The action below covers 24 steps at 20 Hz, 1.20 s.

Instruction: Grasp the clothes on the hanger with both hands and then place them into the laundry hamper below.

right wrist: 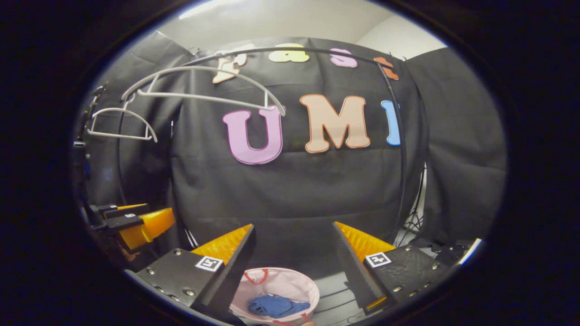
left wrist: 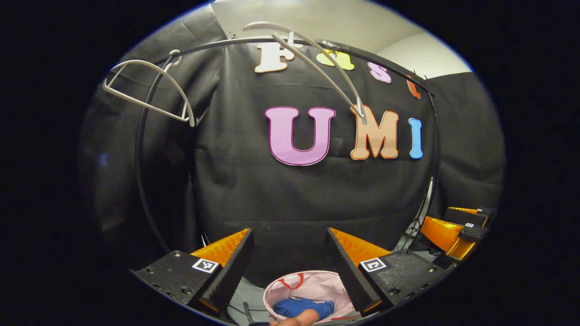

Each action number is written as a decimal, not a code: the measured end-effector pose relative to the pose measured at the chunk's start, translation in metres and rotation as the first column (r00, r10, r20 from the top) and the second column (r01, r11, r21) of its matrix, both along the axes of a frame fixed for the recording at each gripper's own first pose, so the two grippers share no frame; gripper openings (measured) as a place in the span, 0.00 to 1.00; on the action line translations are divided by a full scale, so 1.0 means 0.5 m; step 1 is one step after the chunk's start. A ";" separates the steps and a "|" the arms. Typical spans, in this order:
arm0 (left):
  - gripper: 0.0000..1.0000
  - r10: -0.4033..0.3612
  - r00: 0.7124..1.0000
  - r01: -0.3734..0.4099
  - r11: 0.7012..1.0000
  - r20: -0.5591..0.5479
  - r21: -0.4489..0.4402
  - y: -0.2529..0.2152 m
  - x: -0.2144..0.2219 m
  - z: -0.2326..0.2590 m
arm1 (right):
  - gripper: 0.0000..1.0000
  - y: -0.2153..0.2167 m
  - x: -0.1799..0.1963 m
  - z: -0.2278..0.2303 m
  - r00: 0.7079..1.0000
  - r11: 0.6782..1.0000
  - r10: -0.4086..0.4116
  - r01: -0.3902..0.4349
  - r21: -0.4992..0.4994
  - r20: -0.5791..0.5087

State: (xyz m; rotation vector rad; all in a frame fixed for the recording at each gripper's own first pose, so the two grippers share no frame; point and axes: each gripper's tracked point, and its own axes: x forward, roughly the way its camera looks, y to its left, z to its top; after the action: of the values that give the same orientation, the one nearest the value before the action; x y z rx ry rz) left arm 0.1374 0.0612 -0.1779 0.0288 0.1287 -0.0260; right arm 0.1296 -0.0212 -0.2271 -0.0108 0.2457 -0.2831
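A blue garment lies crumpled inside the pale pink hamper on the floor below; in the right gripper view the same blue garment rests in the hamper. Two bare white hangers hang from the black rail, both without clothes. My left gripper is open, with nothing between its fingers, well above the hamper. My right gripper is open too and holds nothing. The other gripper appears at the right edge and at the left edge.
The black rack frame curves down at the left and its right post stands at the right. Black cloth covers the wall behind. Cables lie on the grey floor beside the hamper. A fingertip shows at the bottom edge.
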 end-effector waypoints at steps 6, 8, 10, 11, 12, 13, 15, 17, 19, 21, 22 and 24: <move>0.96 0.035 0.999 -0.034 0.998 0.035 -0.045 0.018 -0.042 0.087 | 0.99 -0.011 -0.062 0.104 0.998 0.999 -0.021 0.023 -0.038 0.056; 0.98 0.044 0.998 -0.042 0.999 0.053 -0.035 0.023 -0.058 0.118 | 0.99 -0.009 -0.080 0.140 0.997 0.999 -0.020 0.023 -0.037 0.080; 0.96 0.054 0.995 -0.052 0.998 0.084 -0.024 0.030 -0.073 0.155 | 0.93 -0.005 -0.099 0.174 0.995 0.999 -0.009 0.012 -0.036 0.099; 0.93 0.061 0.993 -0.059 0.998 0.099 -0.021 0.033 -0.080 0.174 | 0.94 -0.002 -0.110 0.189 0.994 0.999 -0.004 0.008 -0.036 0.105; 0.93 0.063 0.992 -0.061 0.998 0.111 -0.018 0.031 -0.087 0.189 | 0.96 0.000 -0.120 0.203 0.994 0.999 0.001 0.003 -0.035 0.110; 0.92 0.060 0.991 -0.059 0.998 0.119 -0.016 0.027 -0.095 0.203 | 0.97 0.002 -0.130 0.215 0.993 0.999 0.006 -0.002 -0.035 0.115; 0.93 0.057 0.991 -0.053 0.998 0.120 -0.029 0.015 -0.107 0.220 | 1.00 0.006 -0.150 0.232 0.992 0.999 0.017 -0.013 -0.032 0.128; 0.93 0.050 0.993 -0.044 0.998 0.111 -0.053 0.002 -0.119 0.233 | 1.00 0.007 -0.173 0.253 0.988 0.999 0.026 -0.021 -0.039 0.151; 0.93 0.057 0.992 -0.050 0.997 0.113 -0.057 -0.004 -0.130 0.249 | 0.92 0.010 -0.189 0.277 0.984 0.998 0.042 -0.031 -0.063 0.174; 0.92 0.067 0.990 -0.061 0.997 0.127 -0.051 -0.010 -0.142 0.264 | 0.98 0.016 -0.205 0.295 0.980 0.995 0.065 -0.048 -0.090 0.189; 0.92 0.068 0.989 -0.063 0.997 0.132 -0.046 -0.015 -0.148 0.270 | 0.98 0.018 -0.212 0.304 0.977 0.994 0.075 -0.056 -0.098 0.198; 0.92 0.051 0.988 -0.045 0.998 0.144 -0.045 -0.037 -0.160 0.275 | 0.98 0.020 -0.226 0.316 0.973 0.993 0.087 -0.067 -0.099 0.213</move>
State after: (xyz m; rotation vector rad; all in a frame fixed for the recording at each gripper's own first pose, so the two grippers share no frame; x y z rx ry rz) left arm 0.0573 0.0428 -0.0404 -0.0141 -0.0165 0.0216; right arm 0.0166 -0.0111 -0.0690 -0.0796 0.0142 -0.2163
